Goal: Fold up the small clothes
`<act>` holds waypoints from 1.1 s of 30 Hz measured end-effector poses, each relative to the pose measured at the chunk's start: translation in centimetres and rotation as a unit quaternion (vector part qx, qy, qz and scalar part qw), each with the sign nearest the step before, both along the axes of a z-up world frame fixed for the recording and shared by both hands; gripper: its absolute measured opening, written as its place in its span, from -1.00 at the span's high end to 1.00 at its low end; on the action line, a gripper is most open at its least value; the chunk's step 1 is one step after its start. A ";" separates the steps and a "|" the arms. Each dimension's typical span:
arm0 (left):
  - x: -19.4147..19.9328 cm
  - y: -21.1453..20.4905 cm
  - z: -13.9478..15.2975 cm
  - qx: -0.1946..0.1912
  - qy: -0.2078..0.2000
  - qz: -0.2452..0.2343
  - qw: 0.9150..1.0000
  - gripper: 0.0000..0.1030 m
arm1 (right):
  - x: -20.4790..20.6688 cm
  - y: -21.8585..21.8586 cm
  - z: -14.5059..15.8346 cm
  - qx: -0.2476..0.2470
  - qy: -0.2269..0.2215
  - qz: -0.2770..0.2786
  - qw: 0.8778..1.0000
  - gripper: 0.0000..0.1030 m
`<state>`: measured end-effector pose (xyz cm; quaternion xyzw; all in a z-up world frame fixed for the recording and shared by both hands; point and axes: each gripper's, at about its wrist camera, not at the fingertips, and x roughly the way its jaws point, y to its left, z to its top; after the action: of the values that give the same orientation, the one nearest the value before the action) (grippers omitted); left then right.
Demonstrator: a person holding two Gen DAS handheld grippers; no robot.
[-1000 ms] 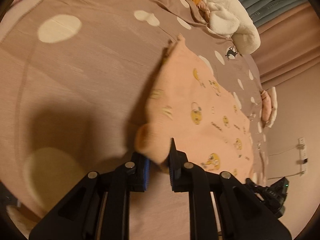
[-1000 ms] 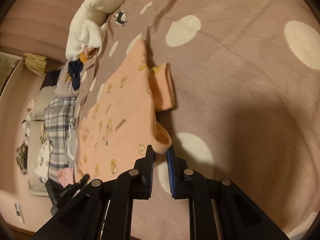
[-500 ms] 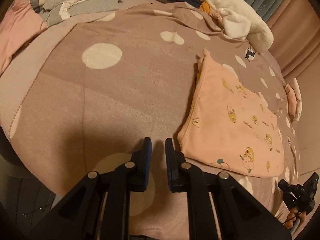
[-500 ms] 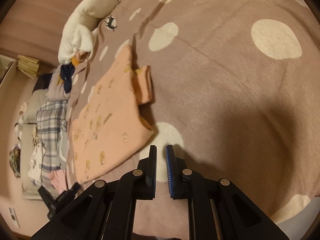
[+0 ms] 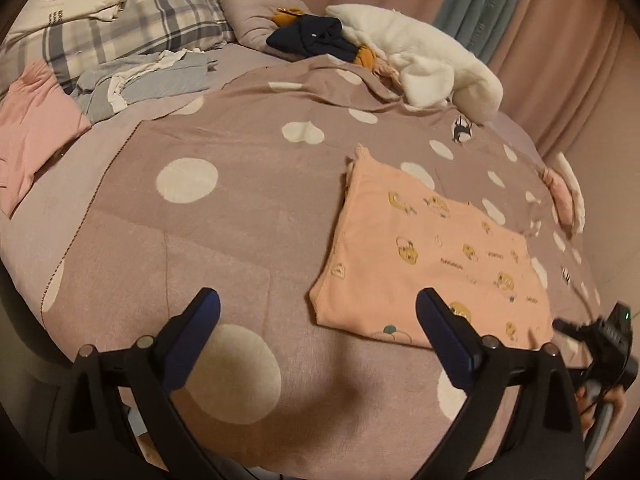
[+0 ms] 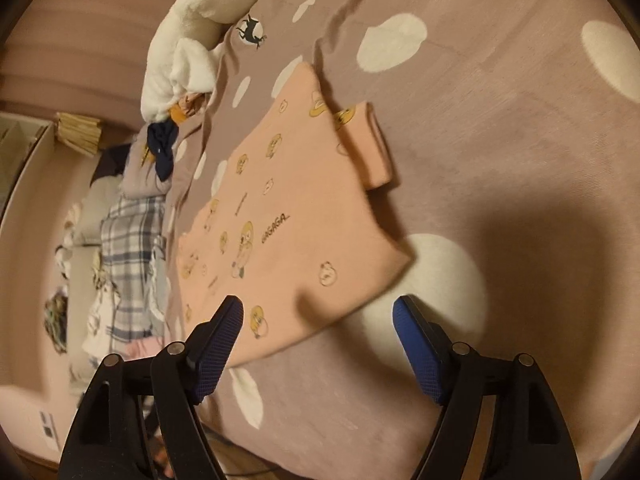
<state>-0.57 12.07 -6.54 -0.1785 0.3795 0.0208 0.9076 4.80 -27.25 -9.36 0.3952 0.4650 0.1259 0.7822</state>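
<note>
A small peach garment (image 5: 432, 256) with yellow cartoon prints lies flat and folded on the mauve polka-dot blanket (image 5: 224, 240). In the right wrist view the garment (image 6: 288, 224) shows one sleeve (image 6: 368, 148) folded out at its far right side. My left gripper (image 5: 316, 312) is open and empty, just before the garment's near left corner. My right gripper (image 6: 318, 320) is open and empty, its jaws standing on either side of the garment's near edge, above it. The right gripper also shows in the left wrist view (image 5: 600, 344) at the far right.
A pile of clothes lies at the back of the bed: a white fleece (image 5: 420, 56), a navy item (image 5: 316, 40), a plaid cloth (image 5: 128, 24), grey-blue pieces (image 5: 148, 80) and a pink garment (image 5: 32, 124). Curtains (image 5: 520, 16) hang behind. The bed's edge runs just below both grippers.
Both grippers let go of the garment, pulled back toward the bed's near edge and opened wide. The garment now lies flat on the blanket.
</note>
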 end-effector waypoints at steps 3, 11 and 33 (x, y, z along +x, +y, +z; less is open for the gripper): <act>-0.1 -0.3 -0.6 -0.012 0.001 -0.017 1.000 -0.93 | 0.5 0.6 0.2 0.004 -0.006 0.006 1.000 -0.51; 0.2 -1.6 -0.8 -0.014 0.018 -0.061 0.998 -0.99 | 1.7 0.5 -0.4 0.029 -0.001 -0.006 1.000 -0.81; -1.1 -3.9 0.6 0.046 -0.029 -0.109 0.993 -0.99 | 2.5 -0.2 -1.6 0.093 -0.023 -0.052 0.994 0.59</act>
<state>-1.69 8.16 -5.89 -0.0947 0.3691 -0.0655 0.9222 7.33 -27.43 -10.97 0.4869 0.4115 0.1369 0.7582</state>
